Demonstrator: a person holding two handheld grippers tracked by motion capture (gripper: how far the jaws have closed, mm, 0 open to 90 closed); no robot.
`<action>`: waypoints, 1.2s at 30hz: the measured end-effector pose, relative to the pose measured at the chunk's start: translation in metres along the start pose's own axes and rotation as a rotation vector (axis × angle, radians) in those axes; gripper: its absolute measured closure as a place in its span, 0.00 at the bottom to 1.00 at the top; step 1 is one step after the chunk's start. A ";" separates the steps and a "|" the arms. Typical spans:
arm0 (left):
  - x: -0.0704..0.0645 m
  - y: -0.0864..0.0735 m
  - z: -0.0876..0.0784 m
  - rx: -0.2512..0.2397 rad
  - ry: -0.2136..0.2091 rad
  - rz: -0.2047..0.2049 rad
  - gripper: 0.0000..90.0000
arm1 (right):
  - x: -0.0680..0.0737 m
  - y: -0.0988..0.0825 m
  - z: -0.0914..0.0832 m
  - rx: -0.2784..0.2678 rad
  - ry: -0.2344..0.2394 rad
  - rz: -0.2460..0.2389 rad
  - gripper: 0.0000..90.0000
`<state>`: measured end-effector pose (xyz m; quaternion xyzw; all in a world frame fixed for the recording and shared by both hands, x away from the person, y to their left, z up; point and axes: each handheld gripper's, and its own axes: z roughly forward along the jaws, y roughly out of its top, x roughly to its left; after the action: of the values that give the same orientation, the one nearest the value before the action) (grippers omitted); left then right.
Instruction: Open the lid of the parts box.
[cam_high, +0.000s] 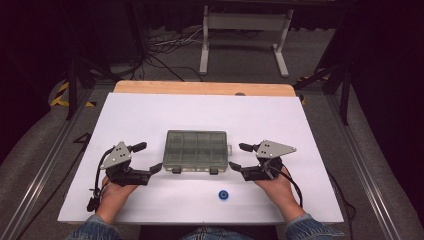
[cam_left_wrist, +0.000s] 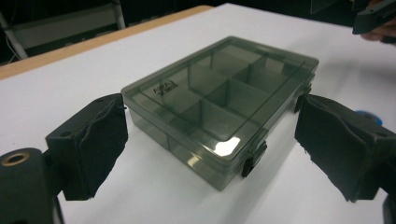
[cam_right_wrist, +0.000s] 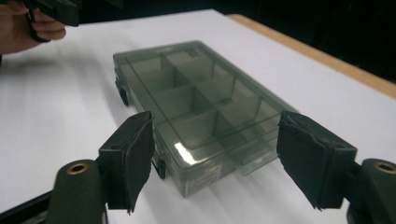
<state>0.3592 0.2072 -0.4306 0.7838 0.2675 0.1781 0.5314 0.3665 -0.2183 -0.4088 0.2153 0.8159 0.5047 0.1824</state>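
Nearest the table's (cam_high: 150, 107) front edge lies a blue ring (cam_high: 223, 195). Behind it, mid-table, sits the closed compartment box (cam_high: 196, 149). Left gripper (cam_high: 150, 157) and right gripper (cam_high: 237, 156) flank it, both spread wide, grasping nothing.

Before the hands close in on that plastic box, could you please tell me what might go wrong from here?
1. The box lies loose on the smooth white table; a push from one side alone could slide it.
2. The right gripper is open at a corner, so its fingers might slip off.
3. The latches look shut; prying could tip the box.
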 end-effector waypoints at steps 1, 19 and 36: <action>0.001 -0.001 0.002 0.011 -0.008 0.000 0.12 | 0.000 -0.001 0.002 0.015 0.006 0.004 0.33; 0.010 -0.011 0.018 0.162 -0.074 -0.018 0.17 | 0.001 -0.012 0.019 0.141 0.061 0.044 0.37; 0.009 -0.016 0.026 0.264 -0.074 -0.003 0.27 | 0.002 -0.022 0.033 0.239 0.085 0.050 0.44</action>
<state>0.3771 0.1982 -0.4555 0.8525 0.2701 0.1114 0.4334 0.3774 -0.2016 -0.4429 0.2343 0.8715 0.4171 0.1079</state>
